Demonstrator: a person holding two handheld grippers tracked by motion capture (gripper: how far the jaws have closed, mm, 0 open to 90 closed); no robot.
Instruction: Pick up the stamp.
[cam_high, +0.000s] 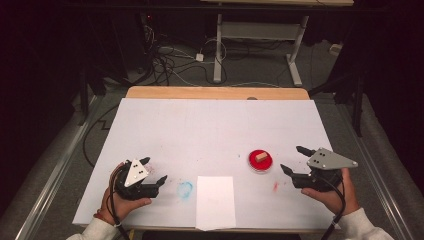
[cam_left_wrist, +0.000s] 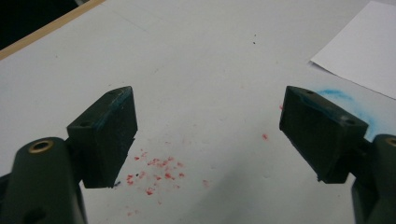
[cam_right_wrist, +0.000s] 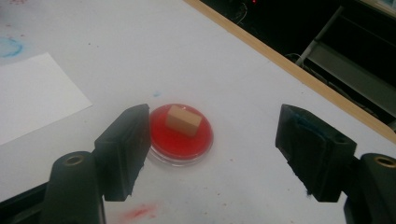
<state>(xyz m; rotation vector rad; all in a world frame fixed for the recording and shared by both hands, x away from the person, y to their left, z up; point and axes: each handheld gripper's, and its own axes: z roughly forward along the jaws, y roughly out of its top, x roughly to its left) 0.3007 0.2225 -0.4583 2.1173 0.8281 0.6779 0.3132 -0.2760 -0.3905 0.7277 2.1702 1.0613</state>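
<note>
The white table (cam_high: 215, 125) lay mostly bare, with open surface stretching to its wooden far edge. A red dish (cam_high: 260, 161) holding a small tan block (cam_high: 259, 157) sat right of centre, just beyond a white paper sheet (cam_high: 215, 202) at the near edge. The right gripper (cam_high: 292, 160) hovered beside the dish, jaws spread wide and empty. The left gripper (cam_high: 153, 170) was likewise spread, empty — its own view alone showed red specks (cam_left_wrist: 156, 170) between its jaws, a blue smear (cam_left_wrist: 341, 100) nearby.

bench (cam_high: 215, 125): white top, wooden far edge | white paper sheet (cam_high: 215, 201) flat at near edge | red dish (cam_high: 260, 161) right of centre, small wooden block (cam_high: 260, 157) inside it | blue smear (cam_high: 185, 189) just left of sheet | red smear (cam_high: 275, 186) near dish
</note>
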